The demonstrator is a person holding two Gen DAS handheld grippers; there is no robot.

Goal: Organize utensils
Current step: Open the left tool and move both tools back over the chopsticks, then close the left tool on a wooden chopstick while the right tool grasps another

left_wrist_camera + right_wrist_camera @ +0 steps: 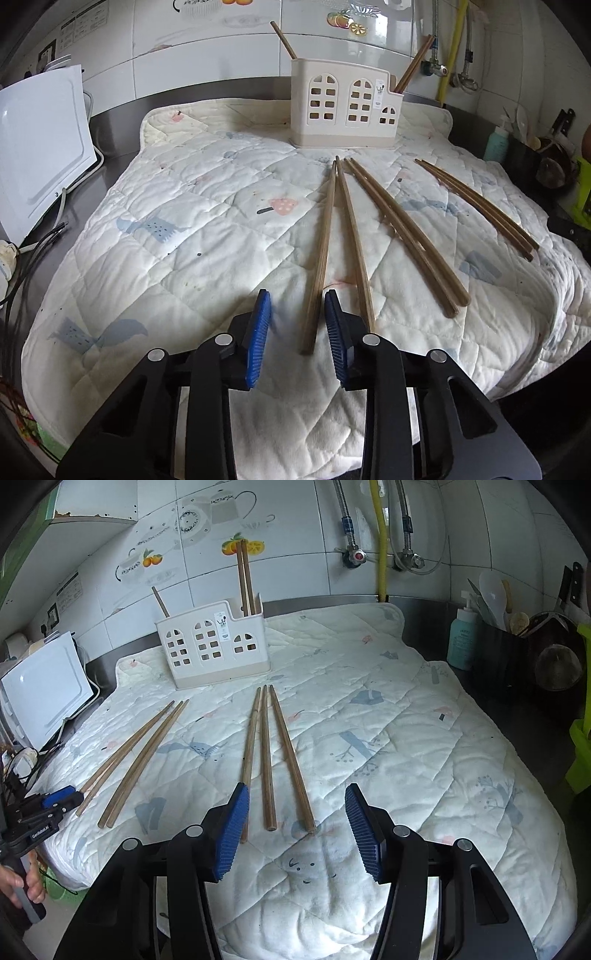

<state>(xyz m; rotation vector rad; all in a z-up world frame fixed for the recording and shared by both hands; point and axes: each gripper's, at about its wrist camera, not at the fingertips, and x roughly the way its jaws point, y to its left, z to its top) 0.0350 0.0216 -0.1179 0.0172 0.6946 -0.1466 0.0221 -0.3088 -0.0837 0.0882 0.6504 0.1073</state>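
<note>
chopsticks are laid out in loose pairs on the quilted mat over the worktop, just in front of the holder, probably so each one can be picked off singly. the left gripper is lowered with jaws partly open around the near end of one stick, nothing pinched yet. the right gripper is held wider over two more sticks, empty too.

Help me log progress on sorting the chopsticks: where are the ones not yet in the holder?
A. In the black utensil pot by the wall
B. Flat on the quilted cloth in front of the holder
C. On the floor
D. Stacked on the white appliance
B: several chopsticks lie flat on the quilted cloth in front of the holder, which already has a few standing in it.
</note>
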